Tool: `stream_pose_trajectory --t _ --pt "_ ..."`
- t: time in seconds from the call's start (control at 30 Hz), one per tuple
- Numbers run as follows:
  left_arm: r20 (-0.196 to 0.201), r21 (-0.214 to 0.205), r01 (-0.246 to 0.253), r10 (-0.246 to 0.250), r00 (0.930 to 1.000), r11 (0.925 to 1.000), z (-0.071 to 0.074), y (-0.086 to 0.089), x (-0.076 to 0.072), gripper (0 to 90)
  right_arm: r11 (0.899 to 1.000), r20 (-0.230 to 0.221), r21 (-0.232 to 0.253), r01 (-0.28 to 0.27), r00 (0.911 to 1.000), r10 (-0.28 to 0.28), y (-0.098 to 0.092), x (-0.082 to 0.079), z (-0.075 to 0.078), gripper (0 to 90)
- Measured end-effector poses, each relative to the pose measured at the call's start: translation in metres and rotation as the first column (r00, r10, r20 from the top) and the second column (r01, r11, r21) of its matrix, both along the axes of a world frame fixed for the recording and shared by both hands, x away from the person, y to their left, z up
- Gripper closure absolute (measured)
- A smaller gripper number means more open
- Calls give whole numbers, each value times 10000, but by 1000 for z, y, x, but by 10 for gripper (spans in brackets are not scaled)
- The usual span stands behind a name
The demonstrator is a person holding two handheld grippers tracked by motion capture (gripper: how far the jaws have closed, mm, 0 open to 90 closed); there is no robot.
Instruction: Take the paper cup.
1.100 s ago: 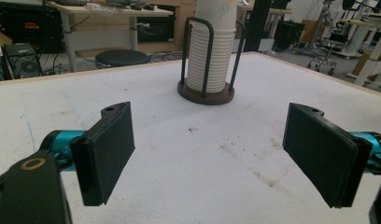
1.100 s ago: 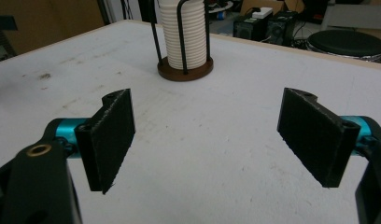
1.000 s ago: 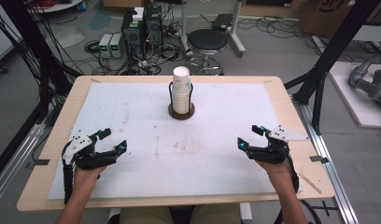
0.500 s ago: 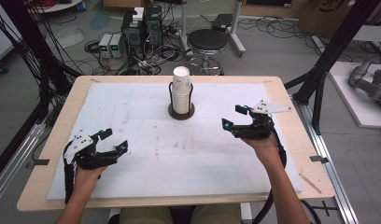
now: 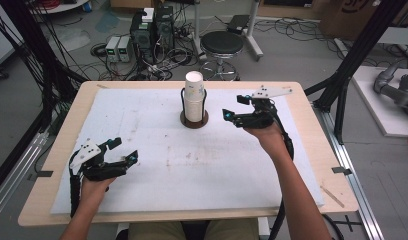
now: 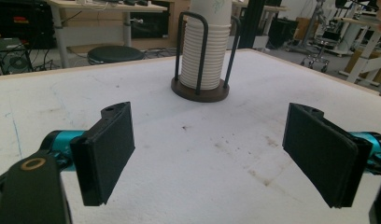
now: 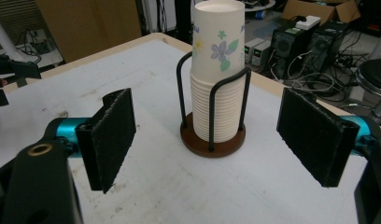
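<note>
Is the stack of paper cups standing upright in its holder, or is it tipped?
Upright. The stack of paper cups stands straight between the wire arms of the holder, its rim level on top.

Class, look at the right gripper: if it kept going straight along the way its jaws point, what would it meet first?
Most likely the stack of paper cups in its wire holder; the open right gripper points straight at it over bare table, though the gap is hard to judge.

Cup stack point(image 5: 194, 96) in holder point(image 5: 194, 119) stands mid-table point(image 5: 302, 95), toward far edge.
</note>
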State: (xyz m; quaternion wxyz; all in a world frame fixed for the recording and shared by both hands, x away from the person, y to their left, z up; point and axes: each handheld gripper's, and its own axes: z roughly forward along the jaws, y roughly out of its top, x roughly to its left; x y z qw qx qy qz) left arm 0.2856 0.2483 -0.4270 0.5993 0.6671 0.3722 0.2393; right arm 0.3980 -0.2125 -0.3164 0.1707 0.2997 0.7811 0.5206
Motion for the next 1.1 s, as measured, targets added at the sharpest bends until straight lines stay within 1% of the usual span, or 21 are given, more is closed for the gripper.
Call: stream_pose_trajectory --t 0.03,0.13,0.17,0.2,0.23,0.3,0.33,0.37,0.5,0.53,0.6,0.63,0.67,0.77,0.8,0.83,0.9,0.93,0.97,1.0,1.1 --pt "-16 -12 2 -2 10000 10000 0 0 0 165 10000 0 0 0 10000 0 0 0 0 200" --pt "-4 -7 -6 6 10000 10000 0 0 0 165 9999 -61 -95 -92 9999 92 12 13 5 200" --pt "-12 -22 -2 2 10000 10000 0 1 0 165 9999 -61 -95 -92 9999 92 12 13 5 200" --pt "-6 -11 -1 1 10000 10000 0 1 0 165 9997 -68 -184 -164 9998 163 20 19 7 200" --pt "-7 -28 -2 2 10000 10000 0 1 0 165 9997 -68 -184 -164 9998 163 20 19 7 200" --pt "-4 -25 7 -7 10000 10000 0 1 0 166 9994 -145 -261 -213 9997 209 28 27 9 199" --pt "-3 -27 12 -12 10000 10000 0 1 0 166 9990 -153 -379 -248 9996 242 36 35 10 199" --pt "-8 -40 18 -18 10000 10000 0 1 0 165 9991 -188 -331 -256 9995 250 39 39 11 200" --pt "-23 -92 14 -14 10000 10000 0 1 0 165 9984 -257 -504 -271 9993 258 49 50 13 199" --pt "-23 -98 13 -13 10000 10000 -1 1 0 166 9988 -296 -396 -289 9992 277 54 57 14 199" --pt "-28 -73 39 -39 10000 10000 -1 2 0 165 9988 -317 -371 -315 9990 303 57 60 14 199" --pt "-26 -67 46 -46 10000 10000 -1 2 0 165 9987 -444 -399 -322 9985 304 59 63 14 199" --pt "-22 -83 45 -45 10000 10000 -1 2 0 166 9975 -511 -654 -282 9984 249 64 70 13 199" --pt "2 -99 54 -54 10000 9999 -1 2 0 166 9973 -498 -662 -331 9983 298 69 77 14 198" --pt "-10 -78 69 -69 10000 9999 -1 2 0 165 9973 -648 -713 -200 9978 154 74 84 12 199" --pt "-1 -85 70 -70 10000 9999 -1 2 0 165 9973 -648 -713 -200 9978 154 74 84 12 199" --pt "-14 -64 84 -85 10000 9999 -1 2 0 165 9964 -735 -846 -76 9973 13 78 90 10 198" --pt "-14 -82 82 -82 10000 9999 -1 2 -1 165 9965 -713 -828 -116 9974 57 80 93 9 199" --pt "-21 -96 78 -78 10000 9999 -1 2 -1 166 9951 -778 -986 -44 9970 -33 85 97 9 198" --pt "-23 -99 79 -79 10000 9999 -1 2 -1 166 9951 -778 -986 -44 9970 -33 85 97 9 198" --pt "-62 -96 82 -82 9999 9999 -2 4 -1 165 9949 -865 -1008 -87 9963 0 96 106 7 198"
